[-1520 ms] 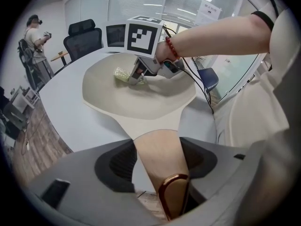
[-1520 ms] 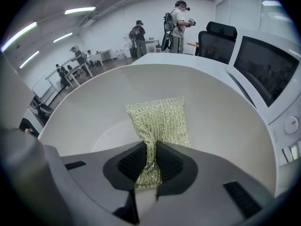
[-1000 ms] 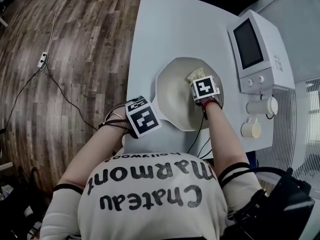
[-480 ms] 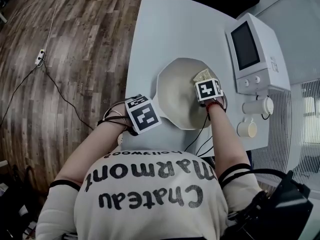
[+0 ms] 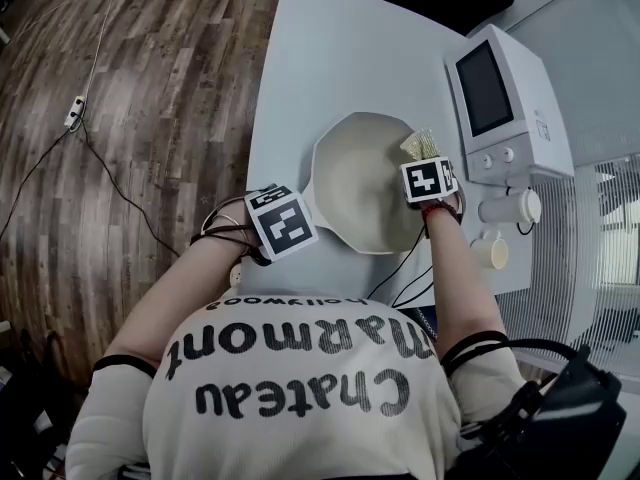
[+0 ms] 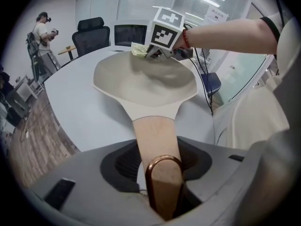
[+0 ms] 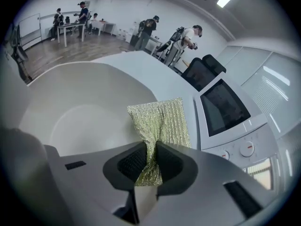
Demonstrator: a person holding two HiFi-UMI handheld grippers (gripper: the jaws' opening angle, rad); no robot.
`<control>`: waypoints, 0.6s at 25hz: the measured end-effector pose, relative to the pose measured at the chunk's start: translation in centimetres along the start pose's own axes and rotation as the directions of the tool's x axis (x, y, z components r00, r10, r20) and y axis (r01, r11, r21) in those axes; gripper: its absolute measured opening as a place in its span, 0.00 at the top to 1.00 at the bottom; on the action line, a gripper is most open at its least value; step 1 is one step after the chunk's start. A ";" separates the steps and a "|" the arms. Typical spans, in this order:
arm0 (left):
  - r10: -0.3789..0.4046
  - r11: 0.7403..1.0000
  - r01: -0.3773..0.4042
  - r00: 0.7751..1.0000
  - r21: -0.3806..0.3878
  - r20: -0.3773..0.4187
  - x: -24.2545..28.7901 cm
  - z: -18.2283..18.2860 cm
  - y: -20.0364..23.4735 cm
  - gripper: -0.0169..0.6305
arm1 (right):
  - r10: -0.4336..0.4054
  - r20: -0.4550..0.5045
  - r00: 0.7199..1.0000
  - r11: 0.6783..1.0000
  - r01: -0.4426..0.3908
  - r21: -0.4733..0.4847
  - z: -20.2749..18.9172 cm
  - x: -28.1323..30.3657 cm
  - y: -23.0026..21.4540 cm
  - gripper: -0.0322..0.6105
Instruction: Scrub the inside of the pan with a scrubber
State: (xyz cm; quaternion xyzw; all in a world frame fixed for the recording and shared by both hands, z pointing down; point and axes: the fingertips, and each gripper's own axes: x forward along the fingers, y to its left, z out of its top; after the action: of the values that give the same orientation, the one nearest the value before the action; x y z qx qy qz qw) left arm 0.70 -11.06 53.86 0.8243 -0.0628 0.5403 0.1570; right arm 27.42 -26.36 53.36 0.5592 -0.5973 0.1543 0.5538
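A cream pan [image 5: 355, 183] rests on the white table [image 5: 320, 58], its wooden handle [image 6: 157, 145] pointing toward me. My left gripper [image 5: 303, 210] has that handle between its jaws, which are closing, the pads against the handle's sides [image 6: 160, 171]. My right gripper [image 7: 151, 161] is shut on a yellow-green glittery scrubber [image 7: 162, 121], pinched at its middle. In the head view the scrubber [image 5: 420, 145] sits at the pan's far right rim, just ahead of the right gripper [image 5: 422, 160]. The pan's inside [image 7: 80, 107] looks plain and pale.
A white appliance with a dark screen [image 5: 500, 93] stands right of the pan. Two white cups [image 5: 510, 208] [image 5: 490, 253] stand beside it near the table's edge. Cables hang off the near edge [image 5: 400, 288]. Wooden floor lies to the left; people and office chairs [image 6: 91, 34] stand far off.
My right gripper has carried the scrubber from the pan's inner right side out and up to the far right rim. The left gripper stays on the handle.
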 end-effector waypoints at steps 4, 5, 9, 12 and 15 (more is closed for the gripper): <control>0.000 1.000 0.000 1.000 0.002 0.001 -0.1 -0.1 0.0 0.67 | -0.030 0.052 0.998 0.999 0.028 0.038 0.5 -1.1 -1.4 0.85; 0.000 1.000 0.000 1.000 0.003 0.001 -0.1 -0.2 0.0 0.67 | -0.041 0.071 0.997 0.998 0.036 0.059 0.7 -1.5 -1.9 0.85; -0.003 1.000 0.003 1.000 0.007 0.001 0.0 -0.4 -0.1 0.67 | 0.010 0.206 0.978 0.975 -0.055 0.217 2.7 -4.8 -2.5 0.85; -0.007 1.000 0.007 1.000 0.005 -0.001 0.0 -0.4 -0.1 0.67 | 0.336 0.315 0.888 0.869 -0.421 0.260 4.8 -6.8 3.4 0.85; -0.013 1.000 0.013 1.000 0.003 0.003 -0.2 -0.3 -0.2 0.67 | 0.683 0.290 0.671 0.608 -0.741 0.285 4.8 -8.9 11.8 0.85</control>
State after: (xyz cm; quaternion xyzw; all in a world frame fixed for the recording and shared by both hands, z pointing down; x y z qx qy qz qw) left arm 0.42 -10.82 53.80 0.8257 -0.0569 0.5382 0.1590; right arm 13.05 -21.96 49.40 0.3804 -0.7687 0.4315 0.2796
